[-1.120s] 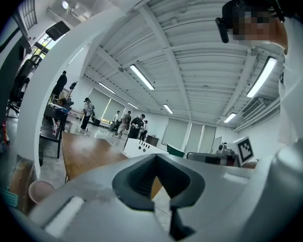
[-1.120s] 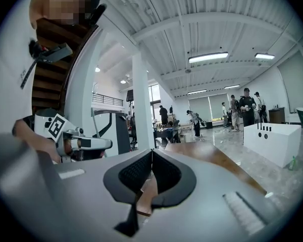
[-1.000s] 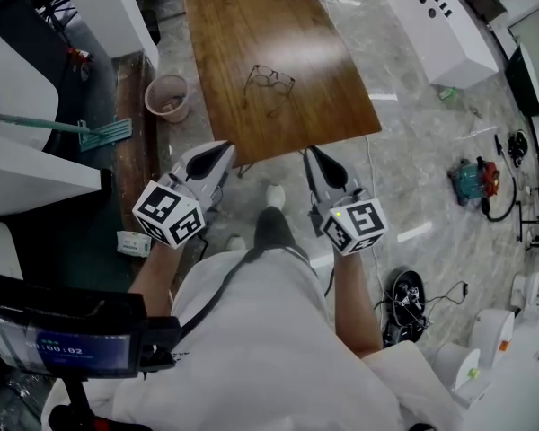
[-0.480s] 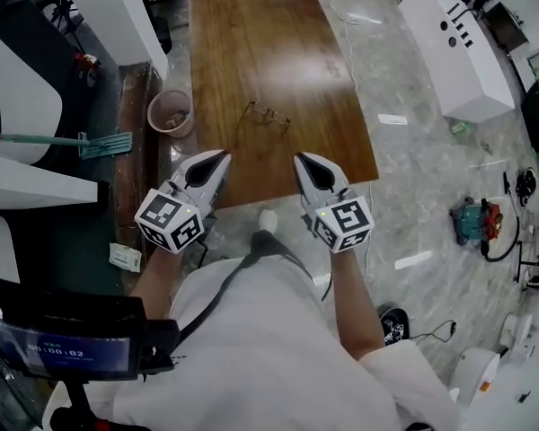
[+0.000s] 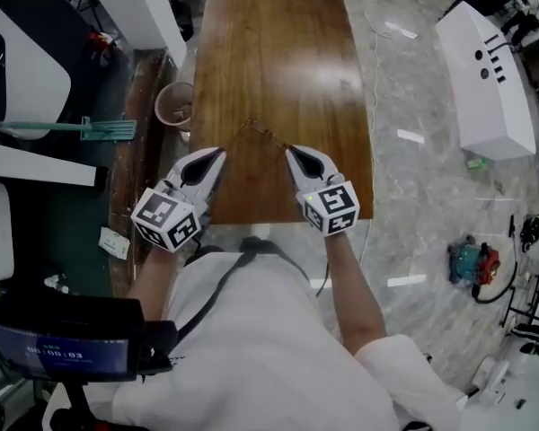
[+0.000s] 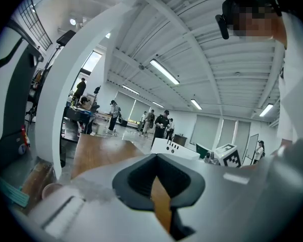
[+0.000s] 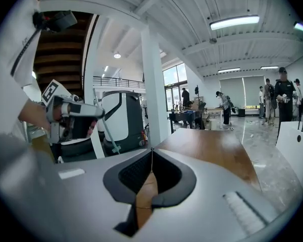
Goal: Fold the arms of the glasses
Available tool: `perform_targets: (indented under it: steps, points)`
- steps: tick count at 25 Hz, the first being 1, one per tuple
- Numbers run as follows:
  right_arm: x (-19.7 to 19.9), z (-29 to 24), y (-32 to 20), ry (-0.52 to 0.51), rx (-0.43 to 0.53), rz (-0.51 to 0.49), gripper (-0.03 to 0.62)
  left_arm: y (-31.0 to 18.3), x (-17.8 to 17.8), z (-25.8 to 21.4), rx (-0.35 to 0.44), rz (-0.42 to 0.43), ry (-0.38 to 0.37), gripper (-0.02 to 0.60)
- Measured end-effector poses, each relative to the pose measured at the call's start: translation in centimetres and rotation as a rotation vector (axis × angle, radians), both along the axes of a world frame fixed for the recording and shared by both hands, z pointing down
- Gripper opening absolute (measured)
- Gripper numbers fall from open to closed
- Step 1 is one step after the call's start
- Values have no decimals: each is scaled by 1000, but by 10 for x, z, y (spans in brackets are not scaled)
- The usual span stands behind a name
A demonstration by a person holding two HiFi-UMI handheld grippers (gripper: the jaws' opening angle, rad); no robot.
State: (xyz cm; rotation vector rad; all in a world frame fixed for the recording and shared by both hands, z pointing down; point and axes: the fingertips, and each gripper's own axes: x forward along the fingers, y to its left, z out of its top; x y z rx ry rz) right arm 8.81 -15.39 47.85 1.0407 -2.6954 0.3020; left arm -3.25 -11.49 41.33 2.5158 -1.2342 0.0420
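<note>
The thin wire-framed glasses [image 5: 264,134] lie with arms spread on the brown wooden table [image 5: 287,52], close to its near end. Both grippers reach over the table's near edge. My left gripper [image 5: 217,154] points at the table just left of and below the glasses, with its jaws shut and empty. My right gripper [image 5: 292,152] is just right of the glasses, also shut and empty. In the left gripper view the dark pads [image 6: 141,178] meet at the tip. The right gripper view shows the same closed tip [image 7: 152,151] over the tabletop [image 7: 217,153]; the glasses are hidden there.
A pink bin [image 5: 173,104] stands on the floor by the table's left edge, with a green broom [image 5: 99,130] beside it. A white cabinet [image 5: 490,79] sits to the right, a teal tool [image 5: 472,263] on the floor. Several people stand far beyond the table.
The person has stepped up to the table. Both grippers have moved forward from over the floor to over the table's near edge, flanking the glasses. The jaws stay shut.
</note>
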Motion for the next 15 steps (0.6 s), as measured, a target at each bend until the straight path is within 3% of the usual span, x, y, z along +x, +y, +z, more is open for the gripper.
perform_targets:
  steps: [10,15]
  points:
    - [-10,86,-49,166,-100,-144,35,-28,-12,25,-45,-119,-40,4]
    - [-27,106,-60,198,-127,-165,48,-30,-22,45,-86,-127,-44,5]
